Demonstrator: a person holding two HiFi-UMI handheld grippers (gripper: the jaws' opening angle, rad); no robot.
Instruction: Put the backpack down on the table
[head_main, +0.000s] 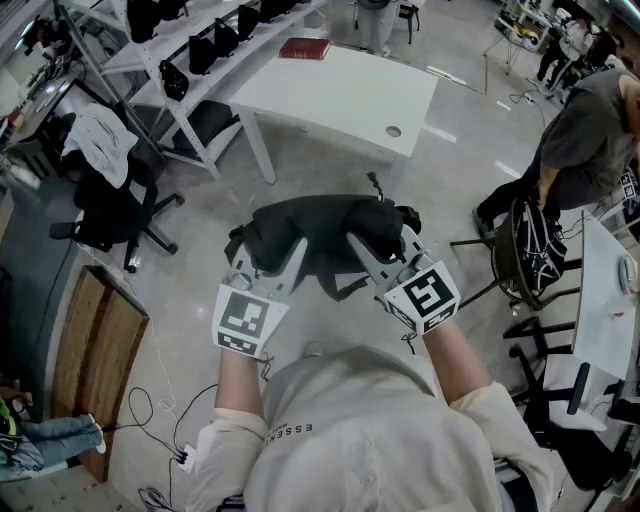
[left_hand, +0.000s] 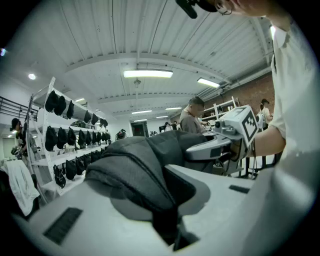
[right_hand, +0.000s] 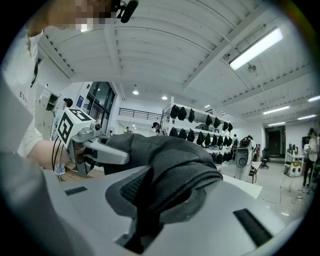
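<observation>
A black backpack (head_main: 325, 232) hangs in the air in front of me, above the floor, held by both grippers. My left gripper (head_main: 283, 262) is shut on a dark grey fold of the backpack (left_hand: 135, 172) on its left side. At the bag's right side my right gripper (head_main: 362, 250) is shut on a padded, mesh-lined strap of the backpack (right_hand: 170, 175). Each gripper view shows the other gripper across the bag. The white table (head_main: 340, 95) stands farther ahead, apart from the bag.
A red book (head_main: 304, 48) lies on the table's far left corner. White shelves (head_main: 215, 40) with black bags stand at the left, with an office chair (head_main: 110, 190) draped in white cloth. A seated person (head_main: 580, 140) and black chairs (head_main: 530, 250) are at the right.
</observation>
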